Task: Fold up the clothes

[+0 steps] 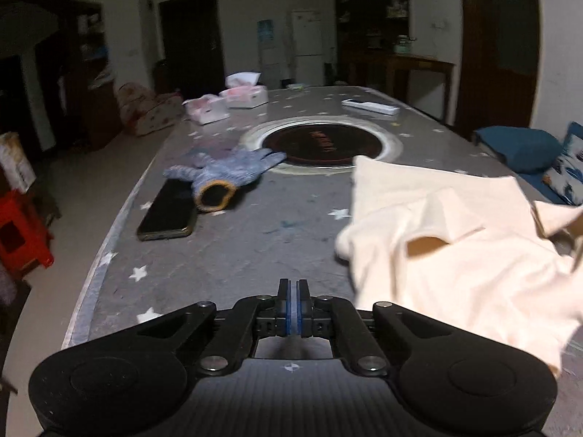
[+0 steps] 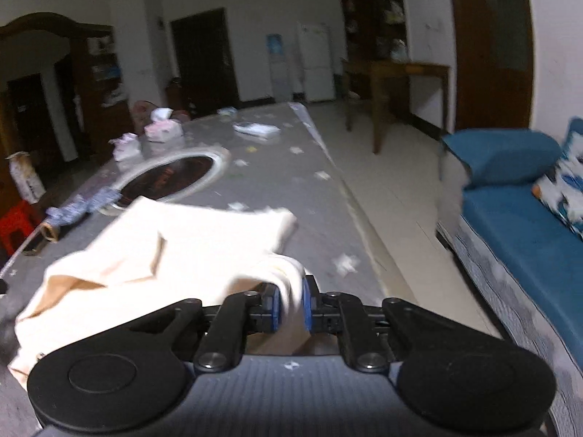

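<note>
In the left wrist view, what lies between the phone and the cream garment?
Only bare star-printed tablecloth lies between the phone and the cream garment.

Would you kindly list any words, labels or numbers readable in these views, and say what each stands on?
None can be read.
Round cooktop: orange lettering at its centre, too blurred to read.
Blue poster on the far wall: print too small.
Box at the left edge: markings illegible.

left gripper (image 1: 293, 287) closed empty, right gripper (image 2: 291, 300) clamped
</note>
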A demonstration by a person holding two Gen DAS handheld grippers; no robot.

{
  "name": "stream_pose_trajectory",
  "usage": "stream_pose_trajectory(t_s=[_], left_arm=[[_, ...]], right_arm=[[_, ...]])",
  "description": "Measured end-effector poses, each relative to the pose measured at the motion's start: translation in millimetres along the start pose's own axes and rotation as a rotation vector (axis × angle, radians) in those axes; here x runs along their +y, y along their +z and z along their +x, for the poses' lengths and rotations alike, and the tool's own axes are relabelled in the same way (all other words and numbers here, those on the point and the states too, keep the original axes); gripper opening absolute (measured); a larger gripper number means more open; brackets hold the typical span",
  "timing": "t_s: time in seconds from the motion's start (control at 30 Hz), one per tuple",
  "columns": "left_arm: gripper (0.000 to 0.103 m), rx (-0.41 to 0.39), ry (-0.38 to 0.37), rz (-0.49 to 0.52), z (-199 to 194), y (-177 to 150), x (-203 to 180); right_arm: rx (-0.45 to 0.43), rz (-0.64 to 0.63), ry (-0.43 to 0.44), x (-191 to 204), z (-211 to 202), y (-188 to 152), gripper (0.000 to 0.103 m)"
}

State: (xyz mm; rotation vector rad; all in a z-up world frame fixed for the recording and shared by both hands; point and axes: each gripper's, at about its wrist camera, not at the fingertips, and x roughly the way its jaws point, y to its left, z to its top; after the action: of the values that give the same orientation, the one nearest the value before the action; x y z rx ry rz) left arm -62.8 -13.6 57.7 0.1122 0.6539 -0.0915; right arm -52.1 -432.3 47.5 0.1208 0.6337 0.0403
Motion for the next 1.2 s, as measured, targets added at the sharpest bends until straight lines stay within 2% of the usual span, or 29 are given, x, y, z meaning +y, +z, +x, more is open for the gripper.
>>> stream_pose_trajectory(t_s=[0.07,0.1,0.2,0.23,0.3,0.4,0.43,0.47,0.53,0.63,0.7,0.87,1.03,1.2], left_arm=[[0.012,-0.017,-0.021,0.039,-1.5,3.5,-13.5],[0.018,-0.027,-0.036,0.062,-0.8,6.3,-21.7],[0.045,-0.051,-0.047,0.153,7.2,12.2,-49.7],[0.046,-0.060,-0.042,0.198,12.1,13.2,-60.6],[0.046,-0.061,-0.037,0.270,24.7,14.1,-78.1],[0.046,-0.053,-0.021,0.330,44.2,14.5,-94.5],[0.043,-0.042,-0.017,0.333,49.9,14.6,-95.6],[0.039,-0.028,-0.018,0.329,55.4,14.9,-95.3],[0.015,-0.005,-0.019,0.319,65.2,15.0,-93.9],[0.009,-0.008,-0.011,0.277,65.2,12.8,-84.2],[0.008,-0.020,-0.020,0.196,57.9,14.3,-70.7],[0.007,-0.033,0.015,0.044,37.2,12.2,-37.0],[0.007,-0.011,0.011,-0.126,19.2,-0.4,0.4],[0.007,0.011,0.041,-0.190,4.1,-19.8,17.6]], right_arm=[[0.023,0.022,-0.026,-11.1,-2.3,-11.0,0.019],[0.031,0.030,-0.031,-14.6,-4.4,-14.9,0.023],[0.043,0.044,-0.038,-22.7,-13.6,-24.2,0.028],[0.046,0.046,-0.042,-25.0,-18.0,-27.0,0.030],[0.040,0.060,-0.048,-30.9,-25.8,-29.3,0.039],[0.030,0.099,-0.047,-41.7,-36.2,-31.0,0.043],[0.029,0.116,-0.044,-45.5,-38.7,-31.0,0.044],[0.029,0.128,-0.041,-48.3,-40.4,-30.7,0.044],[0.030,0.113,-0.048,-48.7,-40.9,-29.4,0.046],[0.042,0.088,-0.053,-48.5,-42.0,-29.0,0.051],[0.055,0.071,-0.049,-48.3,-42.7,-30.0,0.056],[0.080,0.018,-0.047,-44.9,-46.1,-33.6,0.062],[0.079,-0.010,-0.037,-39.0,-48.8,-32.4,0.064],[0.080,-0.034,-0.022,-30.7,-44.3,-30.7,0.064]])
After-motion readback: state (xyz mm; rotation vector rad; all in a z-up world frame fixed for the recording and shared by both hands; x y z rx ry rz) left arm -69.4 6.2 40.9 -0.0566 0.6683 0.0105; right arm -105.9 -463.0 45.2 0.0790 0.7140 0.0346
